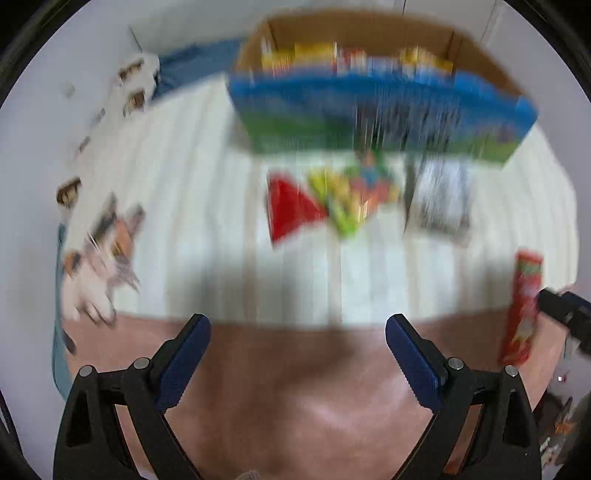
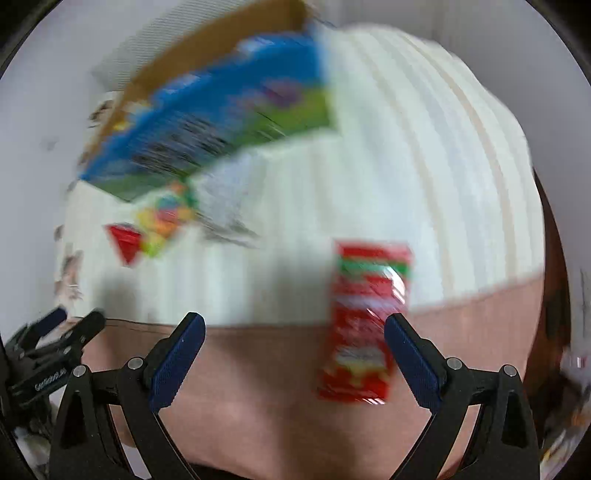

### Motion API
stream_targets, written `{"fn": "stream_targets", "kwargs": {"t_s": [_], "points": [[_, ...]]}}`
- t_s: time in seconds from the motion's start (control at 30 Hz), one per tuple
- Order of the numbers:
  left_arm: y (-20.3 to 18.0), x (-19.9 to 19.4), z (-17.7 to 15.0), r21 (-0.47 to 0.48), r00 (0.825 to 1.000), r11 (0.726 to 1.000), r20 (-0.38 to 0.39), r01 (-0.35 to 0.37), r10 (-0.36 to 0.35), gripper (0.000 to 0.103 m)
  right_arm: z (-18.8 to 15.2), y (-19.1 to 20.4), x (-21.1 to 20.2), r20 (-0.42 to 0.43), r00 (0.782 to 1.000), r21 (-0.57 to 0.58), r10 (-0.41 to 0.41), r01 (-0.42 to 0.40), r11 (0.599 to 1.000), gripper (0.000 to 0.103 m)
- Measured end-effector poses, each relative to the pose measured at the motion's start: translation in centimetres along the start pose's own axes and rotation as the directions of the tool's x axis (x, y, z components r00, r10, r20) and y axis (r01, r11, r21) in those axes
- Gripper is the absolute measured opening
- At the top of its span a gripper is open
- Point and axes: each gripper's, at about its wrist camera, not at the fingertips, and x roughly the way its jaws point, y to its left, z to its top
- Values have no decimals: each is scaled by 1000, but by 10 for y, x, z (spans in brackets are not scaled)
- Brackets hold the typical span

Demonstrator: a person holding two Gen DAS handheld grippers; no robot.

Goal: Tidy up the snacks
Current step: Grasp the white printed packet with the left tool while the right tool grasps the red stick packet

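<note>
Snacks lie loose on the white mat [image 1: 207, 206]; the red tube [image 2: 364, 321], at one o'clock ahead of the wide-spread, empty right gripper [image 2: 294, 332], looks next for the box [image 1: 384, 114]. Left gripper [image 1: 297, 334] also gapes empty.

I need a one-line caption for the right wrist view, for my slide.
Open right gripper near a red snack tube lying on the bed, with a blue box behind.

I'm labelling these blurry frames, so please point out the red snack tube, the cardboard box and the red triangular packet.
red snack tube [image 2: 364, 325]: right wrist view, mid-body.
cardboard box [image 1: 369, 27]: left wrist view, inner back wall.
red triangular packet [image 1: 290, 206]: left wrist view, centre.
</note>
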Motion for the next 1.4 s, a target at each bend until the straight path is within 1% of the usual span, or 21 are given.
{"fn": "stream_targets", "kwargs": {"t_s": [0.07, 0.17, 0.3, 0.33, 0.37, 0.43, 0.47, 0.57, 0.67, 0.8, 0.83, 0.87, 0.9, 0.93, 0.97, 1.03, 1.1, 1.17, 1.23, 1.27, 1.4], "points": [[-5, 17, -6, 1, 999, 1000, -36, -2, 2, 97, -8, -23, 16, -31, 999, 69, -21, 23, 997, 100], [-18, 34, -7, 12, 997, 1000, -76, 10, -9, 97, -19, -48, 34, -64, 998, 152, -5, 15, 988, 99], [-39, 38, 7, 21, 996, 999, -78, 38, -36, 97, -19, -47, 47, -34, 999, 144, -11, 16, 989, 96], [-43, 37, 13, 20, 996, 999, -76, 47, -45, 97, -17, -45, 49, -21, 1000, 137, -10, 13, 991, 91], [-48, 36, 21, 15, 995, 998, -75, 67, -66, 97, -16, -42, 51, -2, 1000, 128, -15, 15, 992, 76], [-58, 34, 39, 0, 990, 993, -75, 119, -119, 97, -14, -35, 56, 32, 998, 75, -63, 60, 995, 64], [-63, 34, 49, -7, 986, 989, -77, 148, -149, 97, -13, -34, 58, 49, 996, 58, -72, 70, 996, 60], [-80, 33, 81, -22, 973, 975, -69, 220, -221, 97, -12, -42, 59, 59, 996, 66, -68, 64, 996, 54], [-102, 44, 112, -23, 956, 961, -101, 276, -277, 97, -14, -56, 50, 74, 996, 109, -52, 44, 993, 52], [-135, 78, 141, 9, 939, 956, -193, 293, -286, 97, -12, -72, 47, 64, 998, 149, -24, 14, 989, 52], [-139, 84, 143, 14, 936, 956, -207, 293, -284, 97, -11, -75, 48, 58, 998, 153, -14, 5, 988, 52], [-143, 87, 145, 28, 945, 962, -196, 273, -263, 97, -10, -78, 48, 56, 998, 157, -10, 1, 988, 52], [-145, 88, 146, 42, 950, 963, -182, 265, -253, 88, -7, -81, 47, 52, 999, 157, -8, -1, 988, 52], [-148, 88, 146, 56, 958, 968, -171, 243, -231, 67, -7, -82, 48, 49, 999, 154, -7, -1, 988, 52], [-149, 88, 145, 64, 961, 971, -170, 229, -216, 60, -7, -83, 47, 44, 999, 162, -11, 4, 987, 52], [-149, 85, 138, 74, 965, 972, -160, 221, -207, 58, -1, -82, 48, 40, 999, 153, -9, 3, 988, 52], [-156, 80, 125, 88, 969, 974, -153, 208, -193, 54, -1, -84, 47, 36, 999, 147, -1, -4, 989, 52], [-153, 75, 108, 79, 971, 977, -152, 198, -185, 53, -3, -82, 48, 25, 1000, 140, 16, -19, 990, 52], [-147, 67, 85, 78, 972, 977, -143, 196, -184, 53, -11, -76, 48, 10, 999, 126, 39, -40, 991, 52], [-144, 65, 75, 76, 973, 978, -143, 192, -180, 53, -11, -66, 44, 3, 999, 121, 47, -47, 992, 52], [-119, 59, 28, 53, 974, 985, -164, 167, -156, 52, -32, -51, 44, -39, 996, 90, 81, -77, 993, 52]]}}
